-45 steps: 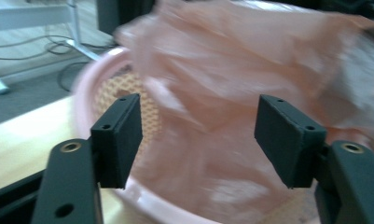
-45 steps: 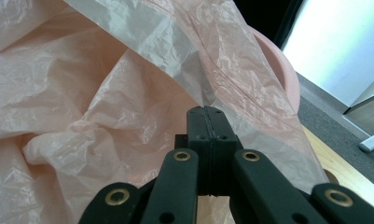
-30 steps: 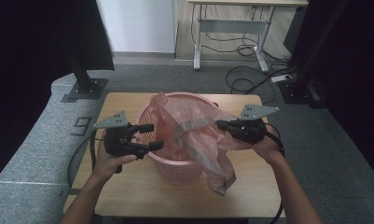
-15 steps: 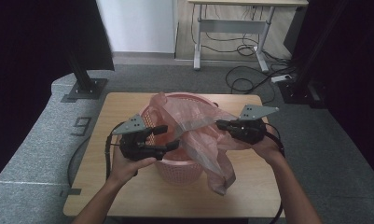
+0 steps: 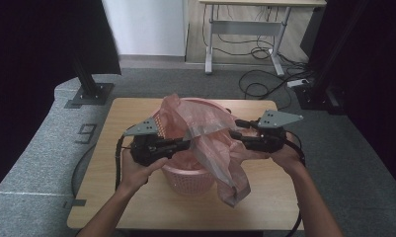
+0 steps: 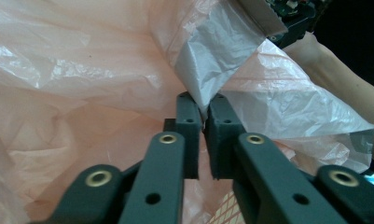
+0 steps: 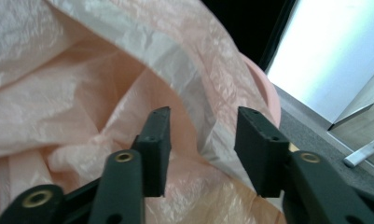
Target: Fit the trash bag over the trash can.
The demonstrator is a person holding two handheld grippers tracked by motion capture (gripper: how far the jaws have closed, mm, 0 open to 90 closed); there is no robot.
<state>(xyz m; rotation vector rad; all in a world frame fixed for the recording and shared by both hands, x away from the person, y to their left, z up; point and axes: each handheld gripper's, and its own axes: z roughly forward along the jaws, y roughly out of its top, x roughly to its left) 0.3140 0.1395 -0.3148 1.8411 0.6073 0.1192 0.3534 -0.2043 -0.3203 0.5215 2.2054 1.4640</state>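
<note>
A pink plastic bag (image 5: 213, 143) drapes over a pink basket (image 5: 188, 175) at the middle of the table (image 5: 111, 197), with one corner hanging down the basket's near side toward the table's front edge. We see the bag stretched between the two grippers, which face each other across the basket's rim. The left gripper (image 5: 185, 143) reaches in from the left; in the left gripper view its jaws have just been closing, and the gripper (image 6: 203, 119) now pinches a fold of the bag's film (image 6: 208, 65) between its pads, the two pads all but meeting. The right gripper (image 5: 237, 129) comes in from the right at the bag's far edge. In the right gripper view its jaws have just been opening, and the gripper (image 7: 201, 140) stands about half apart, with the bag's rim (image 7: 166, 56) lying between and just beyond the pads, which do not press on it.
</note>
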